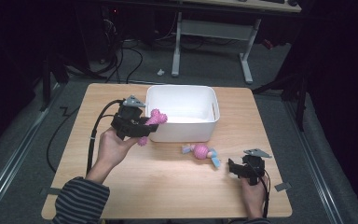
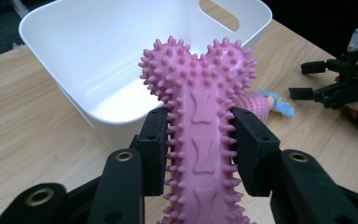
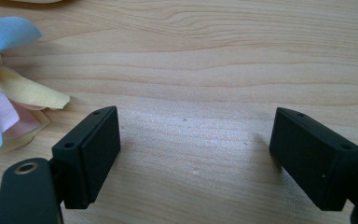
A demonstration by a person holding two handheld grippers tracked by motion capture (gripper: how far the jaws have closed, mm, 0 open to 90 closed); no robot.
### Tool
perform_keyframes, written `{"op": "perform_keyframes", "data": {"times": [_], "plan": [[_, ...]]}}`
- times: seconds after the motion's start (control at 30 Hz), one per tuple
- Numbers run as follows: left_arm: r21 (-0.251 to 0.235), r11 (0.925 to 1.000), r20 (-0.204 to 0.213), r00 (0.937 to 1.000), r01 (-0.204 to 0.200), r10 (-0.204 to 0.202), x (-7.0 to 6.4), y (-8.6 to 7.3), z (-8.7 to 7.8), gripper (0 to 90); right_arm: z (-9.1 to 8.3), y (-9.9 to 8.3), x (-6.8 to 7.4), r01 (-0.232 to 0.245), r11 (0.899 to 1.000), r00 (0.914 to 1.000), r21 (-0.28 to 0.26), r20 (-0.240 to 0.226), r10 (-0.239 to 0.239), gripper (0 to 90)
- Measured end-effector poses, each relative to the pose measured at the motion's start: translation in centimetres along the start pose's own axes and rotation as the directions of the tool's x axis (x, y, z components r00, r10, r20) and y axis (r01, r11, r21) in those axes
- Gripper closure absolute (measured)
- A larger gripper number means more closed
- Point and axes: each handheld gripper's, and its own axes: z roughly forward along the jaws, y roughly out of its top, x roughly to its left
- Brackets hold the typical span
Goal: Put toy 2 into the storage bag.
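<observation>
Wooden table (image 1: pixel 168 186), dim room behind — I am logging items as I am seeing them from my station.

Item one: spiky pink bone toy (image 2: pixel 200 126). My left gripper (image 1: pixel 135 123) is clamping it across the shaft, jaws pressing on both sides, lobed end pointing forward. The toy's long axis is running straight along the jaws toward the white bin (image 1: pixel 182 135), and the lobes are already hanging at the bin's near-left rim (in the left gripper view the open cavity is lying directly ahead and slightly below).

Item two: small pink-and-blue plush toy (image 1: pixel 201 151), lying on the table just in front of the bin, between the two hands.

Item three: right gripper (image 1: pixel 242 168) — jaws standing wide apart, holding nothing, resting low over the table with the plush just off to its left, so I am judging this hand the nearer one for that toy.
</observation>
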Motion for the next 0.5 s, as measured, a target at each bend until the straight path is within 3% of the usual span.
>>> {"op": "perform_keyframes", "data": {"times": [0.2, 0.5], "plan": [[0.012, 0.9996, 0.006, 0.9997, -0.025, 0.025, -0.3, 1.1, 0.6, 59.2, 0.0, 0.0, 0.0, 0.0, 1.0, 1.0, 0.0, 0.0, 0.0, 16.2], [0.019, 0.9995, 0.019, 0.9995, -0.025, 0.025, -0.1, 2.5, 1.7, 59.2, 0.0, 0.0, 0.0, 0.0, 1.0, 1.0, 0.0, 0.0, 0.0, 16.2]]}}
